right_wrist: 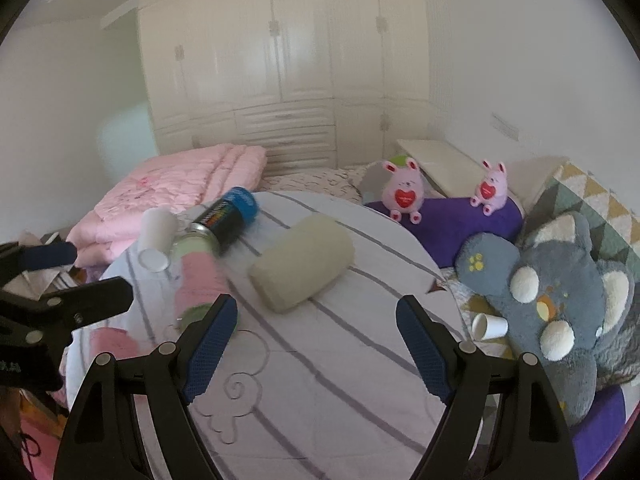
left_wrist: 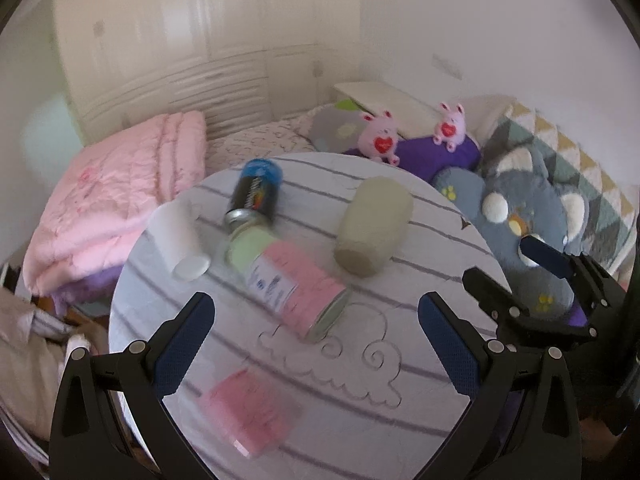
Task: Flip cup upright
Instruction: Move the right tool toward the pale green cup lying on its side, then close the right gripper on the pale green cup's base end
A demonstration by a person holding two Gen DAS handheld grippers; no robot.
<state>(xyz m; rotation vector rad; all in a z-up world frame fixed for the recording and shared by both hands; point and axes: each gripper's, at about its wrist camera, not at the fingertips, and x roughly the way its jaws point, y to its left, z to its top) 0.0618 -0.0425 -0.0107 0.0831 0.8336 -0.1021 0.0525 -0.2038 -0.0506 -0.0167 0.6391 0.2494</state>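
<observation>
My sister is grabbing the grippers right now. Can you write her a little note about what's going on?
Left gripper: open, empty, above the table's near side.
Right gripper: open, empty too.
White cup lies on its side at the table's far left, beside the pink-labelled bottle and black can. Beige cup lies on its side mid-table.
Done: nothing yet.
Left: grasp a cup and stand it upright.
</observation>
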